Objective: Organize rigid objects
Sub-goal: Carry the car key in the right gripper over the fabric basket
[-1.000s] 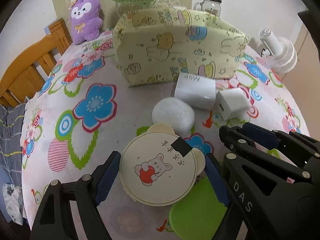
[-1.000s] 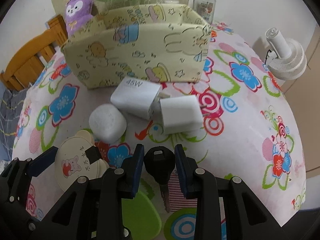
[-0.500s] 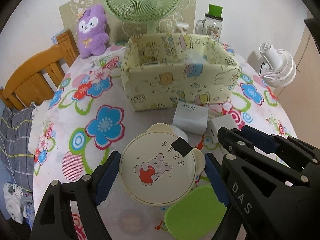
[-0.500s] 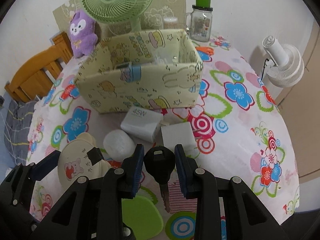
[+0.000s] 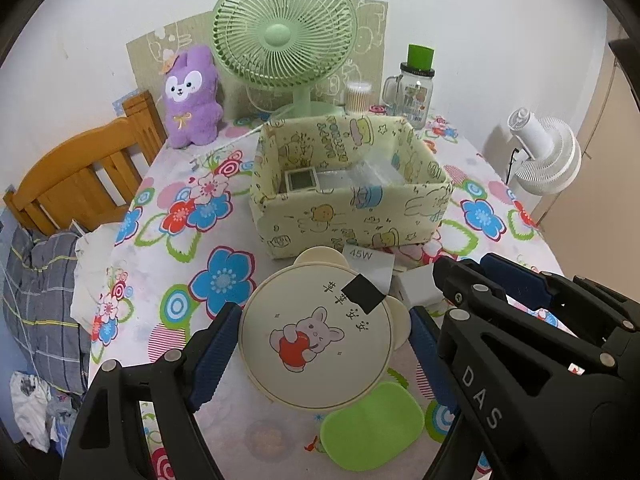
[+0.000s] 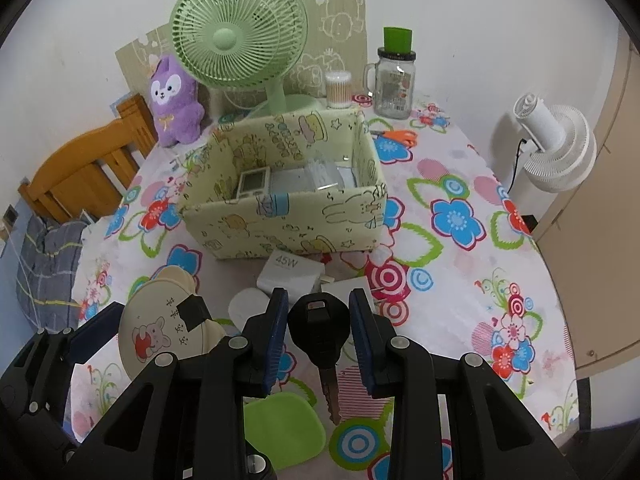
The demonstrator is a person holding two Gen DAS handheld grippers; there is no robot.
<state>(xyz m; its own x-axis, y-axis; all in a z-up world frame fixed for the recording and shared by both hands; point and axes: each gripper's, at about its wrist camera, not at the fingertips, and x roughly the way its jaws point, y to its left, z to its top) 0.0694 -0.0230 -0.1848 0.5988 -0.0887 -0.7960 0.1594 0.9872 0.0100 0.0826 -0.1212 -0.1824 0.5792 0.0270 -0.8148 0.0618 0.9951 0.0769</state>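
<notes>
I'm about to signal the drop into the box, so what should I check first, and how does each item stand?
1. Left gripper clamped on the round case: ok.
2. Right gripper shut on the key: ok.
3. Box top open: ok.
4. Free room in the box beside the items already inside: cannot tell.
5. Case and key raised above the chargers and green pad: ok.
6. Grippers over the box: not ok, both are short of it.

**A Room With a Flowery Table**

A white wall (image 5: 100, 20) is seen behind the table (image 5: 168, 248), which is covered with a bright flower cloth. A wooden chair (image 5: 76, 176) is placed at the table's left edge. A white fan (image 6: 556, 152) is stood past its right edge.
</notes>
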